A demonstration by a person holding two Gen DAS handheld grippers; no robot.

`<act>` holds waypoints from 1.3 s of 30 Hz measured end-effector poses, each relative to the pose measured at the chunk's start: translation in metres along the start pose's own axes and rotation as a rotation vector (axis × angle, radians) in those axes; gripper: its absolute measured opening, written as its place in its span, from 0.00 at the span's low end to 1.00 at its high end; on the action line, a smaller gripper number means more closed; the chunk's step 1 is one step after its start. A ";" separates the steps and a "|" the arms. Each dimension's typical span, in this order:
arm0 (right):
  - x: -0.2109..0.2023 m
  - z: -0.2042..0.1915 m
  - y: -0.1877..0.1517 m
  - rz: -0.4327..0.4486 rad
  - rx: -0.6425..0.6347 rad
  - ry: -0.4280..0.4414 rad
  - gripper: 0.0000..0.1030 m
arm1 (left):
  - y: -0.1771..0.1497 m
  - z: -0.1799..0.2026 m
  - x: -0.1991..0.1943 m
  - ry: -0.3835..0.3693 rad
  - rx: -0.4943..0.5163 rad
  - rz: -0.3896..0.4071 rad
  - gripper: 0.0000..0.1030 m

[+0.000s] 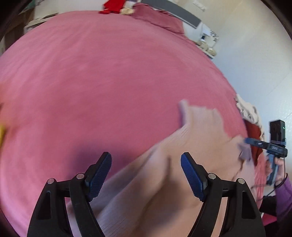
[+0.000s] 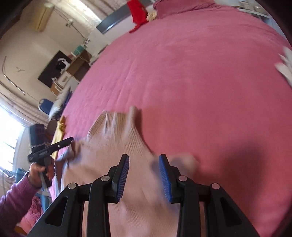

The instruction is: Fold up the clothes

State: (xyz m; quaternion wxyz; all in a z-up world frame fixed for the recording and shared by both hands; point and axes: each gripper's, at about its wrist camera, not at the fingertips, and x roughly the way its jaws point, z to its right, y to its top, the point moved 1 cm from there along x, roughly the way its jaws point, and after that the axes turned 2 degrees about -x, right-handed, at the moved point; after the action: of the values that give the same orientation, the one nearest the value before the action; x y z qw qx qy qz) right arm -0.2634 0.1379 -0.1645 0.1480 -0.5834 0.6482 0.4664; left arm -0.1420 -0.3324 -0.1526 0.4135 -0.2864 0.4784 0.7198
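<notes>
Garment: a pale pink ribbed knit (image 1: pixel 191 145) lies on the bed (image 1: pixel 91 82), spread from the near edge toward the middle, its far hem bunched and one strip standing up; motion blur hides finer detail.

Left tool: the left tool (image 1: pixel 146 175) hangs over the near part of the knit with its blue pads (image 1: pixel 99 178) spread wide and nothing between them. In the right wrist view it is seen from the side (image 2: pixel 70 140), and whether its tip is touching the dark corner of cloth just beside it cannot be told.

Right tool: the right tool (image 2: pixel 144 176) has its jaws part-way apart, cloth running beneath and between them; whether it pinches the knit is not settled (the blur at the right pad leaves it open).

Stage: the knit is neither flat nor folded in neat layers; this would fit a spreading-out or a fold in mid-sweep.

Risk: if one tool moves while the other has no hold, the soft knit will likely drag and bunch, giving a skewed fold. The raised strip at the far hem could get trapped inside a layer. A pull toward the near edge could slide the garment off the bed.

Pose: the left hand (image 2: pixel 39 171), in a purple sleeve (image 2: pixel 14 202), grips its handle pistol-fashion, the tool pointing inward over the bed; both tools are low and angled down at the cloth.

Elsewhere: a red garment (image 2: pixel 137 12) lies near the far end.
</notes>
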 end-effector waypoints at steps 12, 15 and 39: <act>-0.017 0.016 -0.032 0.006 0.026 -0.039 0.36 | -0.033 -0.005 -0.013 0.019 0.029 -0.061 0.80; 0.006 0.009 -0.024 -0.049 -0.012 -0.096 0.36 | -0.029 0.005 0.000 0.074 0.099 -0.086 0.80; -0.076 -0.066 -0.060 0.107 0.034 0.402 0.03 | -0.033 0.034 -0.102 0.022 0.161 0.163 0.23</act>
State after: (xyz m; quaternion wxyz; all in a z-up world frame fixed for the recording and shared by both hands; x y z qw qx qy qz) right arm -0.1654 0.1408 -0.0999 0.0003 -0.6268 0.7026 0.3369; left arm -0.0640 -0.3270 -0.0723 0.3699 -0.2202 0.5608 0.7072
